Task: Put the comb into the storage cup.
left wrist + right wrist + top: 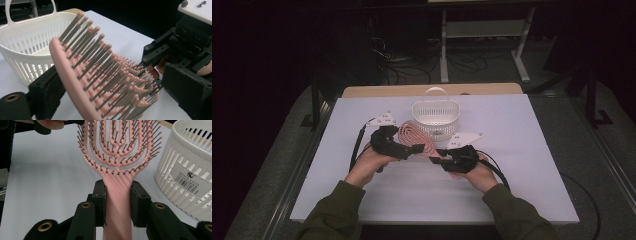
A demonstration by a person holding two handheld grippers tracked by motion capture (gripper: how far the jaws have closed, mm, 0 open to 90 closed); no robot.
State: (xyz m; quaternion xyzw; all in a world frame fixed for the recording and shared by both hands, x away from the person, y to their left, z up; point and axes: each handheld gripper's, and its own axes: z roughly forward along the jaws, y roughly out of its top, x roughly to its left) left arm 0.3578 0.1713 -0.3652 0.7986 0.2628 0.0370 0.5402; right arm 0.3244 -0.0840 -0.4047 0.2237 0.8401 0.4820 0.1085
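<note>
1. Pink hairbrush (pixel 416 139) held off the white counter (pixel 522 165), just in front of the white basket (pixel 435 119), between the two hands.
2. Long axis runs roughly left-right in the high view: paddle head toward the basket and the left side, handle toward the right hand. Bristles face up and toward the person.
3. Right hand-held gripper (pixel 117 202) is clamped on the handle (pixel 117 195), just below where the head flares; both pads press its sides.
4. Left hand-held gripper (pixel 110 82) sits at the head end: one jaw lies behind the brush back, the other stands clear on the bristle side. Jaws apart, not pinching the head as far as I can tell.
5. Basket lies just beyond the head, near, not touching; open top, handle upright.
6. Judgement: the right hand carries the brush, so the drop into the basket turns on swinging the head forward over the rim; the left is nearer the basket but has no hold.
</note>
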